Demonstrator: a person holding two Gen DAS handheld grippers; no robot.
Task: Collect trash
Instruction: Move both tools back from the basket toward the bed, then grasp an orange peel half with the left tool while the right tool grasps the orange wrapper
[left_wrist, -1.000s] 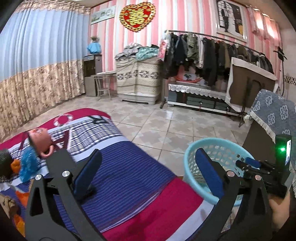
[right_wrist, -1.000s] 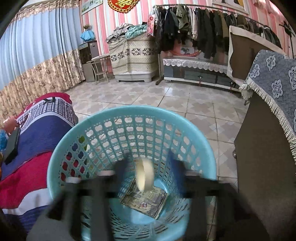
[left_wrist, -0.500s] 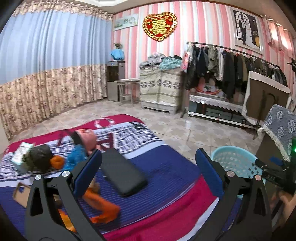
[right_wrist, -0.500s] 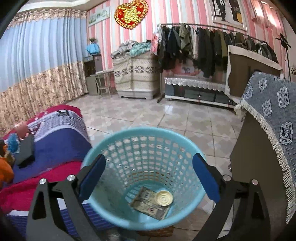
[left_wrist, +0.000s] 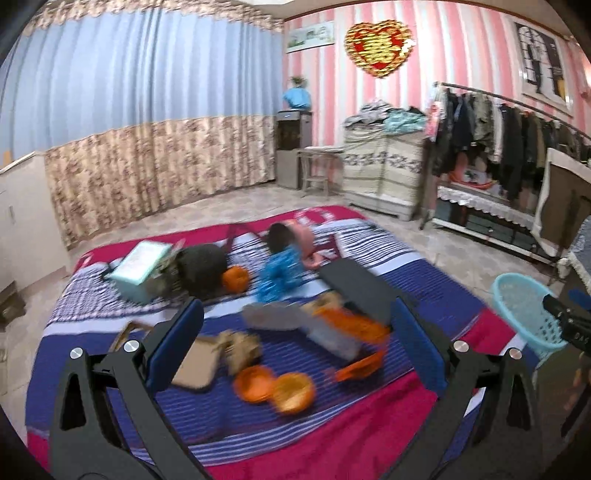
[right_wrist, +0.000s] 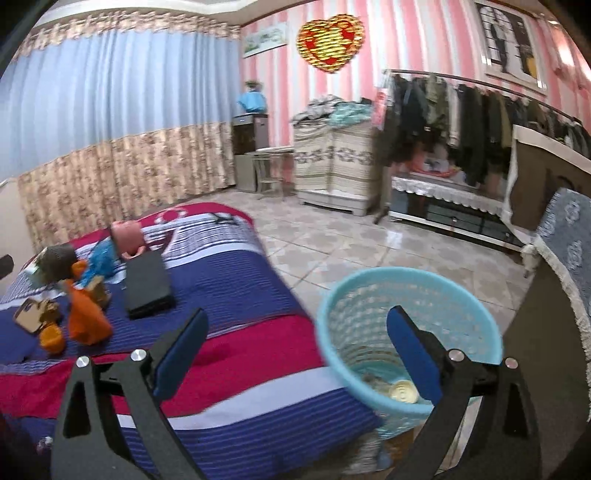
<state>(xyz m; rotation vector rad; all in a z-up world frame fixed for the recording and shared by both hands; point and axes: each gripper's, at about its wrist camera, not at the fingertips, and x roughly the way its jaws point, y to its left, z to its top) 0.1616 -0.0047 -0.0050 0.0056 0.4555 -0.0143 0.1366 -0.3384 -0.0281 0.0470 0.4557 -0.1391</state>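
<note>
While both grippers are hanging empty, most of the trash is still waiting on the bed.
Fingers of the left gripper (left_wrist: 295, 339) and right gripper (right_wrist: 295, 350) are standing released; a tape roll (right_wrist: 403, 391) is lying in the basket (right_wrist: 369, 295) at lower right, while orange peels (left_wrist: 275, 387) and cardboard (left_wrist: 195, 363) are littering the bed (left_wrist: 332, 443) beyond.

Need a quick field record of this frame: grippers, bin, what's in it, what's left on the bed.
left gripper: open, nothing between the pads, aimed at the clutter on the bed
right gripper: open, empty
bin: light blue basket, standing on the tiled floor beside the bed
bin contents: round pale lid and some paper, partly hidden
left on bed: orange peel pieces, cardboard scraps, black flat case, doll
image quality: left view motion-blurred
</note>
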